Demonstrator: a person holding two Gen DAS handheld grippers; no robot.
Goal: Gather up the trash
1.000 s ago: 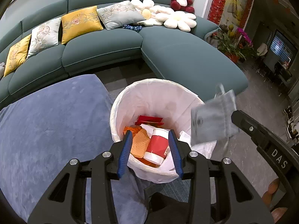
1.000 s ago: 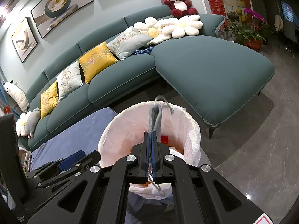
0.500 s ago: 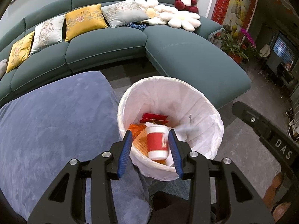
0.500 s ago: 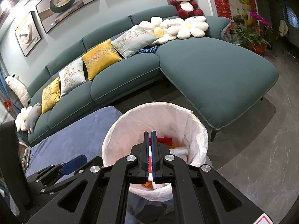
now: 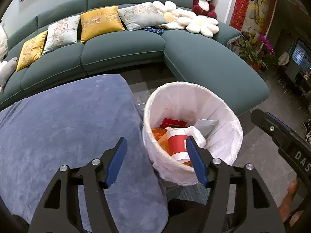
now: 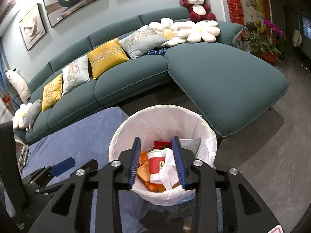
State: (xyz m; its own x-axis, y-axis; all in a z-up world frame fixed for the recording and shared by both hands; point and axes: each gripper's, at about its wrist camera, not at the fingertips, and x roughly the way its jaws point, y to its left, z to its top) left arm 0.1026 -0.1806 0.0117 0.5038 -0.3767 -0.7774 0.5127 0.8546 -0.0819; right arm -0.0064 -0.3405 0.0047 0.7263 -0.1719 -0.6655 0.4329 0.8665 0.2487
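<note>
Cup (image 6: 156, 164) in bin (image 6: 124, 132), below jaws

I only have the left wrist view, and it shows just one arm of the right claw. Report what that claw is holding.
Observer: Nothing. The right claw is open. Its jaws have just been opening, and nothing sits between the pads.
Operator: Say where it points.
Observer: Down into the lined bin, at the red-and-white cup lying inside.
Operator: Check the left end of the sofa.
Observer: A panda plush leans there. I see no litter beside it.
</note>
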